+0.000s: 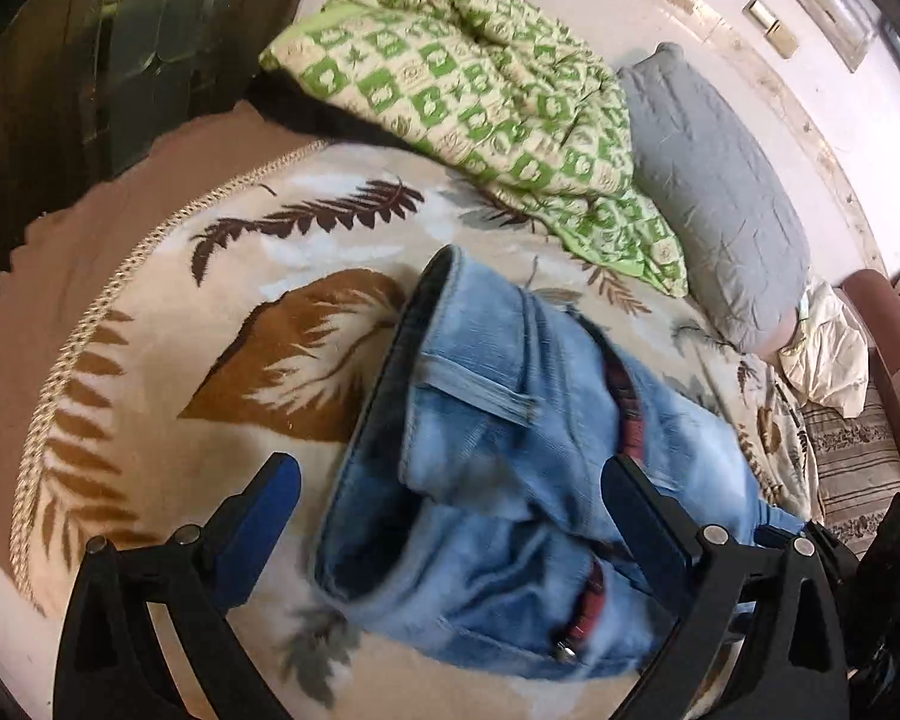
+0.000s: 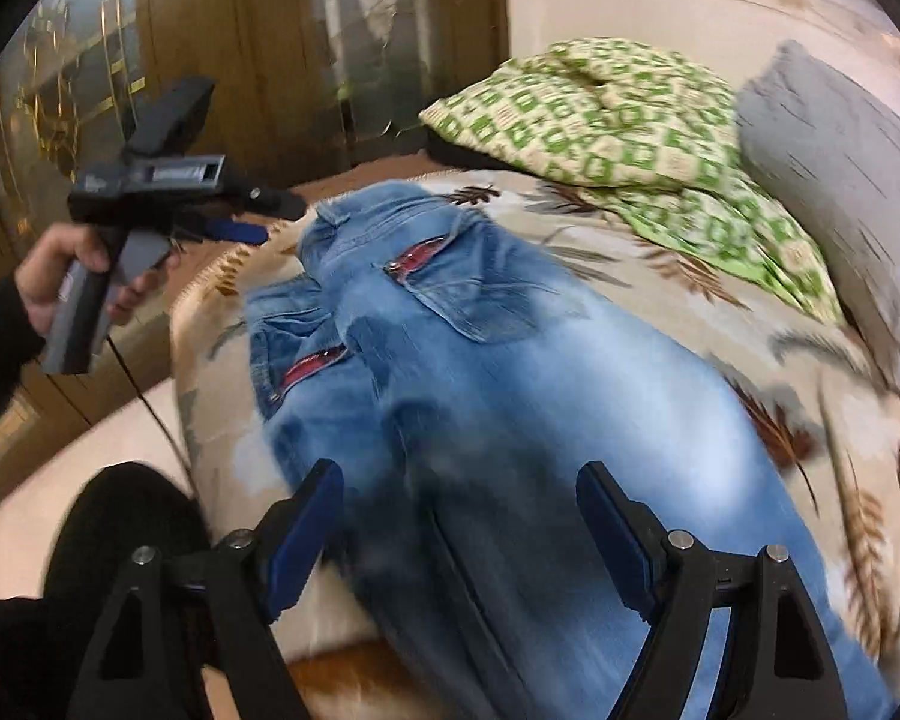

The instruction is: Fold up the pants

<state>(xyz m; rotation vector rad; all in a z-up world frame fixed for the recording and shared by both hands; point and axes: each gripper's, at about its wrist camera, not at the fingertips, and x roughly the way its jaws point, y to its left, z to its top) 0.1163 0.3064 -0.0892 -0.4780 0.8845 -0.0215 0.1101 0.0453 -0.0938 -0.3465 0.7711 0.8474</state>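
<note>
Light blue jeans (image 2: 510,390) with red-lined back pockets lie on a leaf-patterned bed cover (image 2: 780,360), waistband toward the far left and legs running toward me. In the left wrist view the waist end (image 1: 480,450) lies between my fingers. My left gripper (image 1: 450,492) is open and empty, just above the waistband; it also shows in the right wrist view (image 2: 258,222), held in a hand beyond the waist. My right gripper (image 2: 459,498) is open and empty, hovering over the thigh part of the legs.
A green checked quilt (image 1: 480,102) and a grey pillow (image 1: 720,192) lie at the far side of the bed. A wooden wardrobe (image 2: 240,60) stands behind. The bed's braided edge (image 1: 90,312) runs along the left. Crumpled cream cloth (image 1: 822,354) lies at the right.
</note>
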